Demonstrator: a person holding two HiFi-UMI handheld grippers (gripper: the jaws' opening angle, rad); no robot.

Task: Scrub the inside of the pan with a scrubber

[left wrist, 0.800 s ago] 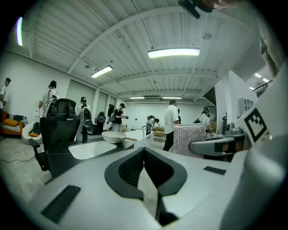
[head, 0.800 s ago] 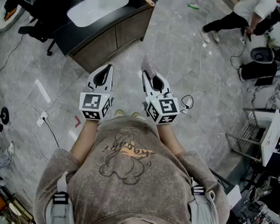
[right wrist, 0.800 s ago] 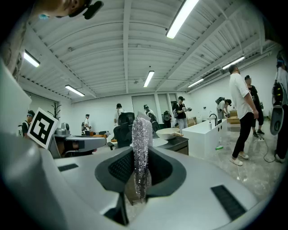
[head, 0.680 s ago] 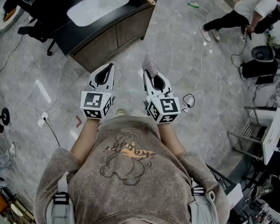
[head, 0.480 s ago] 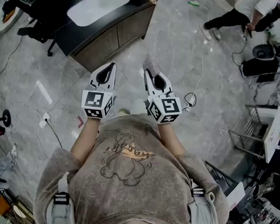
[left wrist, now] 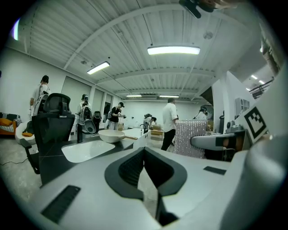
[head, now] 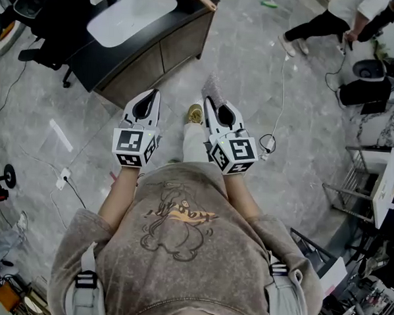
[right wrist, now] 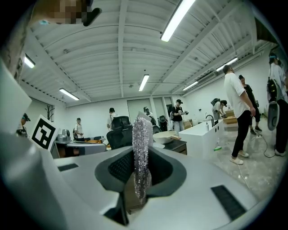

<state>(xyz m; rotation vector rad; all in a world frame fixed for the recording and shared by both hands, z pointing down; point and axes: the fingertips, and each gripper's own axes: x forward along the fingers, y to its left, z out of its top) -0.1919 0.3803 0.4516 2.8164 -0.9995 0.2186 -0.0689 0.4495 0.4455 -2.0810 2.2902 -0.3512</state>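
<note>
Your left gripper (head: 149, 95), centre-left of the frame, has its jaws pressed together on nothing. Your right gripper (head: 211, 101), just beside it, is clamped on the glittery silver mesh scrubber (right wrist: 141, 148). The pale shallow pan with a wooden handle (left wrist: 110, 135) sits on the dark counter (head: 91, 49), upper left, well apart from both grippers.

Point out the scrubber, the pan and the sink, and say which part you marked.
scrubber (right wrist: 141, 143), right gripper view, its silvery middle.
pan (left wrist: 110, 135), left gripper view, the outer wall of its pale bowl.
sink (left wrist: 85, 151), left gripper view, the white basin's floor.
</note>
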